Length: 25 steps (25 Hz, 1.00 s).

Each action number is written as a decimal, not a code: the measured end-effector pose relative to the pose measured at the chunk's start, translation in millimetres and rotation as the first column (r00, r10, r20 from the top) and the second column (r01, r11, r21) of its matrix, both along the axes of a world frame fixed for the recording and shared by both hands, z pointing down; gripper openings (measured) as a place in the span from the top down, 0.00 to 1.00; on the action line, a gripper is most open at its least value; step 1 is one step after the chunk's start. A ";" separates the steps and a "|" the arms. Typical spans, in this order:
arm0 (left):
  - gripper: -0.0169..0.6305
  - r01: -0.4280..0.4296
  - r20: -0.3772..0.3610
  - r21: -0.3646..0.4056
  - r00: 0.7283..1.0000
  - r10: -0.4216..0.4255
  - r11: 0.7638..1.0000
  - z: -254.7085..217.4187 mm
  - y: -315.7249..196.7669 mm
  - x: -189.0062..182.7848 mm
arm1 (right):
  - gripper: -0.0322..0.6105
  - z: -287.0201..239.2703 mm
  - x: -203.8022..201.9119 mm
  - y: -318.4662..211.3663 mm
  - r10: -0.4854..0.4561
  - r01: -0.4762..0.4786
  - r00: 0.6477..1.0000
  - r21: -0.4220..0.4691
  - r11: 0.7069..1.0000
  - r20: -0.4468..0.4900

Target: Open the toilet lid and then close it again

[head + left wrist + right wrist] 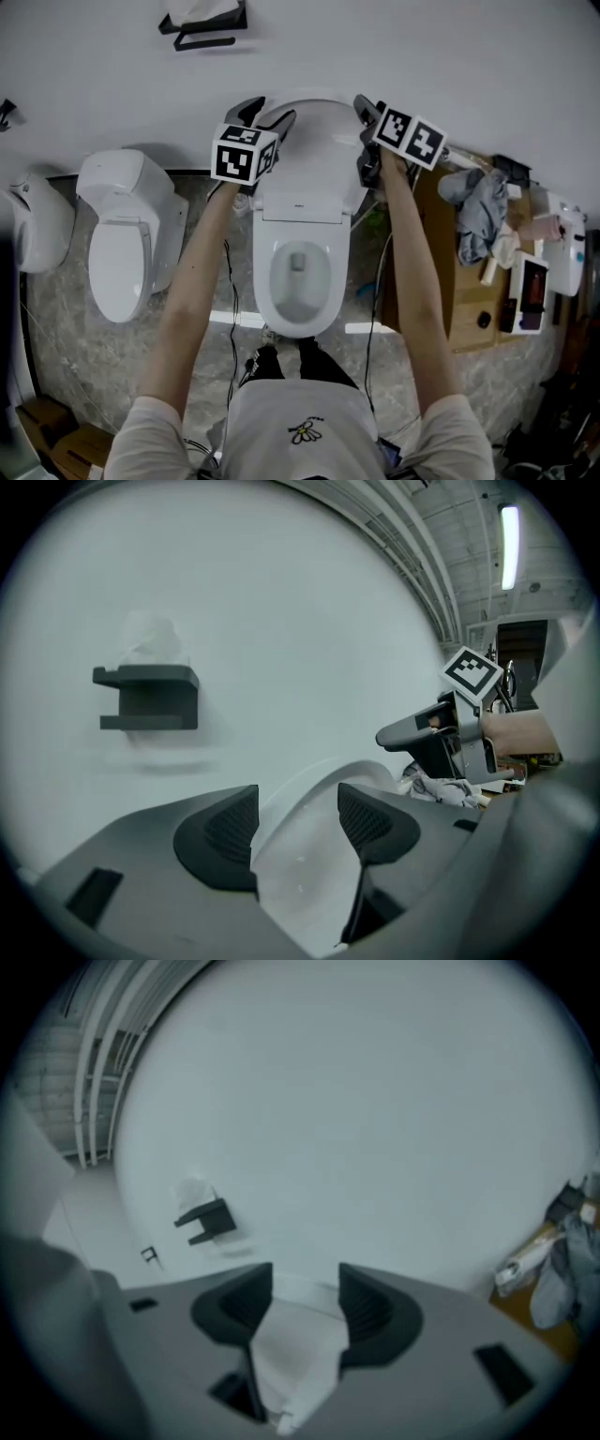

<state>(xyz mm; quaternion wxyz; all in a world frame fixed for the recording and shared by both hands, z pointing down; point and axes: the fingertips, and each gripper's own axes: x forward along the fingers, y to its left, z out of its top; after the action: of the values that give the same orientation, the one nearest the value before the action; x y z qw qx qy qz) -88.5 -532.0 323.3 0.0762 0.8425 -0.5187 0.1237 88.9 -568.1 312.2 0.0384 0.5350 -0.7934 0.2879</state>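
Your toilet lid (309, 141) is plain glossy white, like the wall (422, 47) at 12 o'clock and the second toilet (122, 234) at 9 o'clock. Your left tongs (270, 112) and right tongs (367, 112) are dark grey with black cross-hatched pads (230, 827), and each is marked with black-and-white square patterns. The floor (202, 281) is mottled grey stone. At 3 o'clock a brown board (441, 272) carries a blue-grey cloth (478, 211). At 11 o'clock sits a black holder (202, 28).
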 end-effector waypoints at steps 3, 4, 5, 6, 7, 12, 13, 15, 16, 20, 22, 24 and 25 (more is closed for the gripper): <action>0.53 0.025 -0.038 0.065 0.999 -0.023 0.998 -35.0 17.4 -2.3 | 0.58 -32.3 1.3 22.9 0.018 -0.010 0.997 0.120 0.993 -0.073; 0.55 0.033 -0.057 0.076 0.998 -0.028 0.997 -44.8 25.4 -3.4 | 0.58 -43.3 0.1 33.8 0.022 -0.007 0.996 0.162 0.987 -0.091; 0.57 0.037 -0.077 0.082 0.997 -0.031 0.996 -53.0 34.6 -4.1 | 0.58 -54.1 -2.1 45.9 0.023 -0.001 0.994 0.203 0.979 -0.106; 0.58 0.041 -0.095 0.089 0.995 -0.032 0.995 -60.1 44.8 -4.5 | 0.58 -64.6 -4.9 58.9 0.024 0.005 0.993 0.243 0.970 -0.117; 0.60 0.046 -0.105 0.101 0.994 -0.036 0.994 -66.6 55.5 -4.9 | 0.58 -75.1 -7.8 72.6 0.026 0.010 0.992 0.282 0.959 -0.126; 0.72 0.085 -0.088 0.216 0.994 -0.068 0.973 -93.8 115.8 -8.2 | 0.67 -116.9 -16.8 147.6 0.056 0.012 0.988 0.441 0.897 -0.142; 0.72 0.096 -0.094 0.235 0.993 -0.076 0.967 -98.5 129.2 -9.9 | 0.71 -121.5 -17.3 161.9 0.064 0.010 0.987 0.462 0.887 -0.144; 0.74 0.128 -0.122 0.264 0.988 -0.098 0.956 -105.7 155.4 -16.4 | 0.75 -127.3 -18.6 187.9 0.079 0.008 0.985 0.494 0.869 -0.155; 0.77 0.148 -0.136 0.272 0.984 -0.114 0.951 -108.1 167.9 -20.8 | 0.78 -128.7 -19.6 199.8 0.085 0.009 0.983 0.506 0.862 -0.162; 0.92 0.209 -0.124 0.302 0.976 -0.179 0.930 -113.5 211.1 -35.7 | 0.83 -126.5 -24.1 243.3 0.103 0.005 0.979 0.527 0.850 -0.176; 0.93 0.220 -0.113 0.310 0.974 -0.194 0.925 -115.3 228.2 -38.5 | 0.85 -120.3 -25.3 262.4 0.114 -0.005 0.978 0.522 0.853 -0.177; 0.93 0.228 -0.110 0.311 0.973 -0.204 0.923 -115.3 241.9 -38.9 | 0.88 -111.7 -26.2 278.0 0.125 -0.012 0.974 0.512 0.859 -0.187; 0.93 0.232 -0.109 0.309 0.972 -0.208 0.922 -114.4 247.9 -38.4 | 0.89 -107.0 -26.7 284.7 0.128 -0.014 0.973 0.505 0.863 -0.191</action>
<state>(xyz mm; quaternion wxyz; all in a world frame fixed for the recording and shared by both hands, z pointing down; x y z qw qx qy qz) -126.9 -284.1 208.9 -0.0288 0.7842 -0.6199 -0.0025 62.2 -283.3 205.2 -0.0258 0.5839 -0.8113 0.0132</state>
